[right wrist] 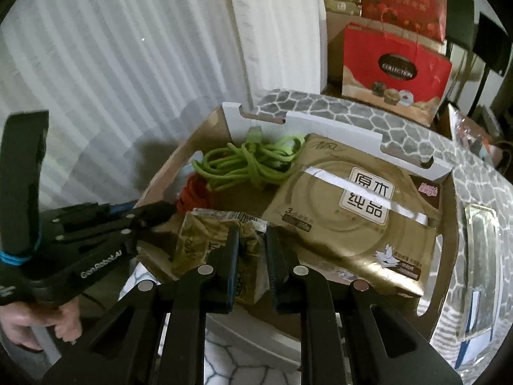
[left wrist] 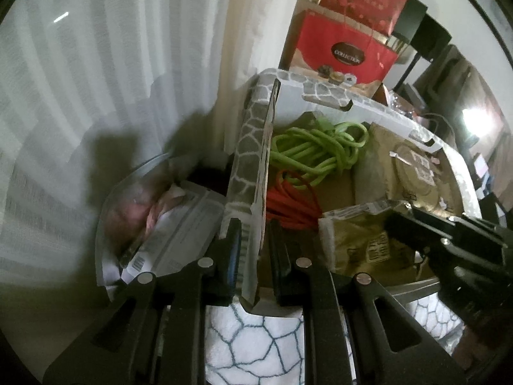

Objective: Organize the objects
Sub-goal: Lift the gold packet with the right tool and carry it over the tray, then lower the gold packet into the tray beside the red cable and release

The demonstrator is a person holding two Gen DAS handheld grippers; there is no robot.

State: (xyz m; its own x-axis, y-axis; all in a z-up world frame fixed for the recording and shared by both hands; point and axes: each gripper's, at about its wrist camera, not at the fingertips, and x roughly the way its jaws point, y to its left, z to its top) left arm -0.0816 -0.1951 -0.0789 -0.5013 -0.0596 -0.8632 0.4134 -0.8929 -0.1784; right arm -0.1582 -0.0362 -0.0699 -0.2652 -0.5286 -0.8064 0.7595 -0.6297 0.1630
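Two handheld black two-finger grippers are working at an open cardboard box (right wrist: 179,157) whose outer faces are printed with a grey stone pattern. The left gripper (left wrist: 253,250) is pinching the box's upright side flap (left wrist: 253,147), its jaws closed on the cardboard edge with one pad on each face. In the right wrist view this same gripper is reaching in from the left, a person's hand (right wrist: 48,324) wrapped around its handle. The right gripper (right wrist: 251,256) is clamping the crumpled top of a small gold plastic tissue packet (right wrist: 205,243), its jaws nearly together on the wrapper. That packet is sitting at the near edge of the box, just beside a large gold tissue pack (right wrist: 352,215) with a pale label of dark characters, which is lying flat along the box's right side. Behind the small packet, a coiled bright green cable (right wrist: 247,163) is resting near the back wall of the box, and a bundled red cable (right wrist: 192,192) is lying just in front of it toward the left wall. Beyond the box, a red paper gift bag (right wrist: 394,73) is standing in front of white curtains (right wrist: 112,64). Outside the held flap, in the left wrist view, a clear plastic bag with printed papers (left wrist: 166,224) is lying.
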